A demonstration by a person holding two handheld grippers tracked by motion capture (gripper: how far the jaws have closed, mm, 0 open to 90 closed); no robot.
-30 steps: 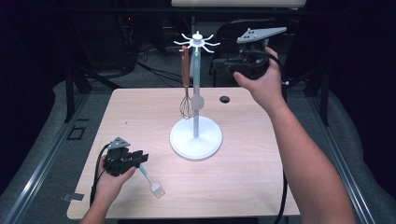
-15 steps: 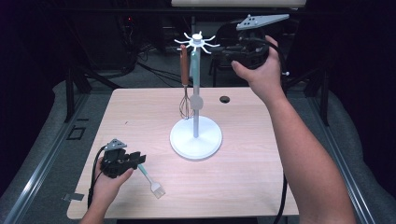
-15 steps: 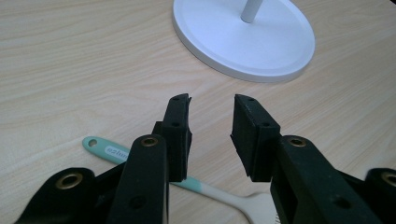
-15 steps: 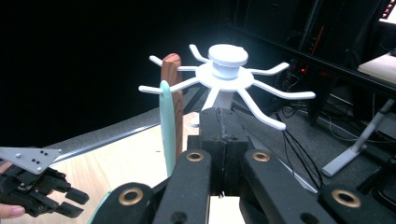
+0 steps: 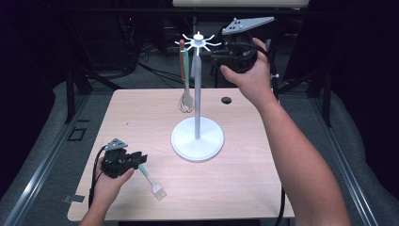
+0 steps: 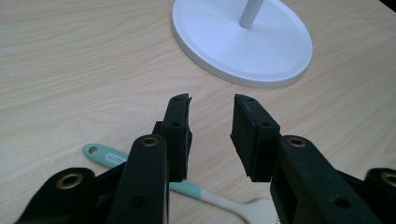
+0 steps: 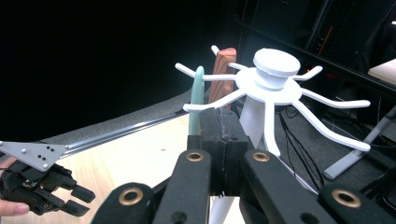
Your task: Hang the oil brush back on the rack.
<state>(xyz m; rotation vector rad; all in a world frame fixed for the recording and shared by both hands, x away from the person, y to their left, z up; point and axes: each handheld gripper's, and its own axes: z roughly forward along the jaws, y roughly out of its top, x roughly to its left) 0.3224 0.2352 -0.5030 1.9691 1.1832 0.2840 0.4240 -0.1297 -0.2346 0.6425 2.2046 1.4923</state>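
A: Brush (image 5: 153, 181) lies on the counter (image 5: 263, 188) near the rack (image 5: 197, 94) base, under the left claw (image 6: 211, 116), jaws half apart, empty.

B: Right claw (image 7: 224, 122), shut and empty, sits beside the rack's hooks; a bump could tip it.

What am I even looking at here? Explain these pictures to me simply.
A person at a wooden table holds a hand tool with two black jaws in each hand. The high view looks down from above; each of the other two rides on one tool and looks along its jaws. The left gripper rests low, jaws open and holding nothing, above a teal-handled brush lying on the table. The right gripper, jaws shut and empty, is raised by the top of a white hook stand, where a whisk and a teal-handled utensil hang.
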